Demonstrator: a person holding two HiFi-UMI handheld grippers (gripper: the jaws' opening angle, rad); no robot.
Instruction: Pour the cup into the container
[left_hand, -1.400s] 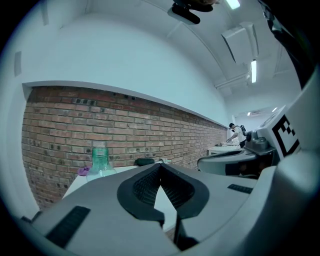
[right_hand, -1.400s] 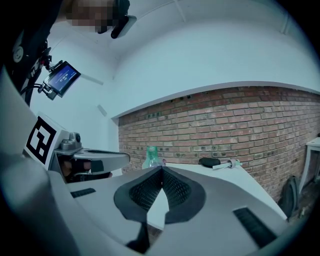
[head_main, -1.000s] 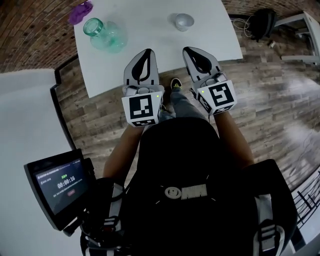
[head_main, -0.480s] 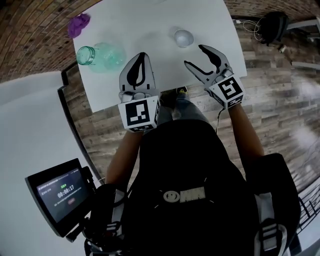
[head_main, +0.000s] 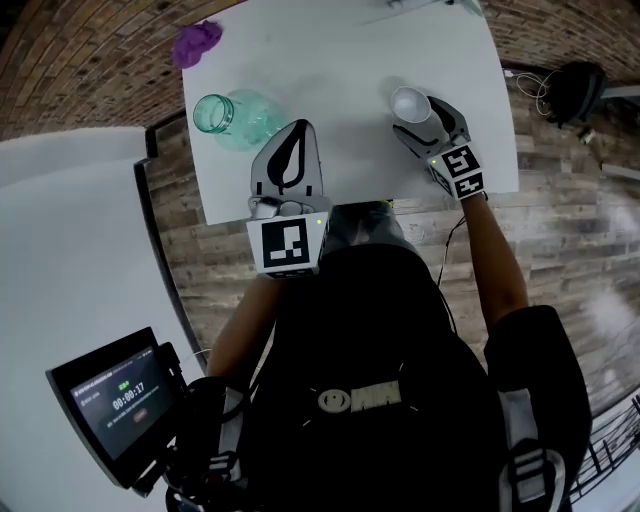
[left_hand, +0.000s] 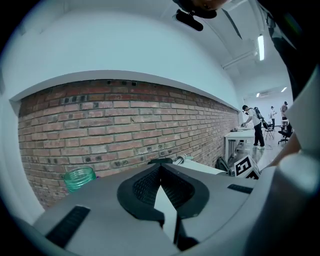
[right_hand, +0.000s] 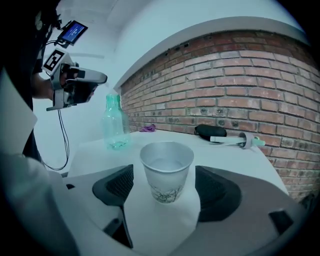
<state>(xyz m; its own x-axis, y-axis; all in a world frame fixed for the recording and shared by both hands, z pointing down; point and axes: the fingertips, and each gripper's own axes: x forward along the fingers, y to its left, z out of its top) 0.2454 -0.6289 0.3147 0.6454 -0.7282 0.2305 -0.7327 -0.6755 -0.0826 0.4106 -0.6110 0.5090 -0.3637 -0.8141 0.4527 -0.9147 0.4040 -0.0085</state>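
Observation:
A pale paper cup (head_main: 409, 102) with clear liquid stands upright on the white table (head_main: 330, 60). My right gripper (head_main: 421, 116) has it between its jaws. In the right gripper view the cup (right_hand: 166, 159) sits between the two dark pads with a gap on each side. The right gripper (right_hand: 164, 187) is opening its jaws and nothing is gripped. A clear green-tinted bottle (head_main: 233, 119) stands at the table's left, also seen as the bottle (right_hand: 114, 123) and the bottle's rim (left_hand: 79, 177). My left gripper (head_main: 294, 128) is shut and empty, held above the table's near edge, right of the bottle.
A purple scrap (head_main: 197, 42) lies at the table's far left corner. A black case (right_hand: 210, 131) and a white tube (right_hand: 235, 141) lie by the brick wall (right_hand: 240, 90). Wooden floor (head_main: 560, 250) surrounds the table. A small screen (head_main: 115, 400) sits at the person's left.
My right gripper went from shut to wide open and moved forward over the table until its jaws flank the cup. The left gripper stayed shut and shifted slightly.

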